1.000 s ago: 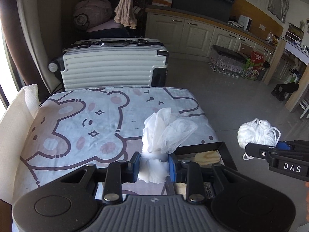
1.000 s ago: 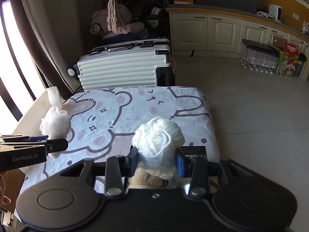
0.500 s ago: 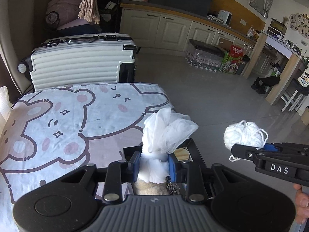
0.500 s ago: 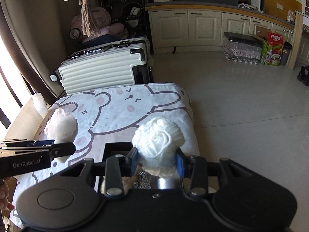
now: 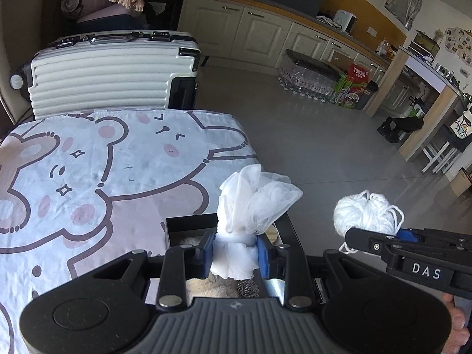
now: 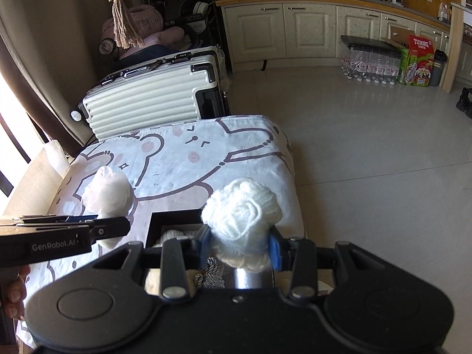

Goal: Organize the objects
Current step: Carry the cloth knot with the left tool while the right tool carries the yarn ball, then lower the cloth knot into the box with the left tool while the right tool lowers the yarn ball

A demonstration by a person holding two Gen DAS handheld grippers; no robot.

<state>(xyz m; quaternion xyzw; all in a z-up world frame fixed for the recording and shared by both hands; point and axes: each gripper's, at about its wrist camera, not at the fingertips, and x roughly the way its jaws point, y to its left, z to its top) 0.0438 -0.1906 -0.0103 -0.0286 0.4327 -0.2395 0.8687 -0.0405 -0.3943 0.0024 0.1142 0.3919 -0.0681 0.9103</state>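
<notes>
My left gripper (image 5: 236, 252) is shut on a bunch of white mesh fabric (image 5: 255, 203), held above a black box (image 5: 188, 224) at the near right corner of the bear-print cloth. My right gripper (image 6: 239, 243) is shut on a white ball of yarn (image 6: 242, 214) over the same black box (image 6: 174, 216). The box holds pale fluffy items, a grey twisted cord (image 6: 214, 271) and a metal can (image 6: 250, 277). Each gripper shows in the other's view: the right one with its yarn (image 5: 368, 212), the left one with its mesh (image 6: 109, 190).
The bear-print cloth (image 5: 103, 162) covers a low surface. A white ribbed suitcase (image 5: 109, 67) lies behind it. Grey floor (image 5: 309, 147) spreads to the right, with packs of bottles (image 5: 309, 79) and a red carton by cream cabinets. A cardboard piece (image 6: 35, 177) stands at the left.
Both grippers have shifted right and lower with their loads. The black box has come under both sets of jaws, and more floor shows at the right.
</notes>
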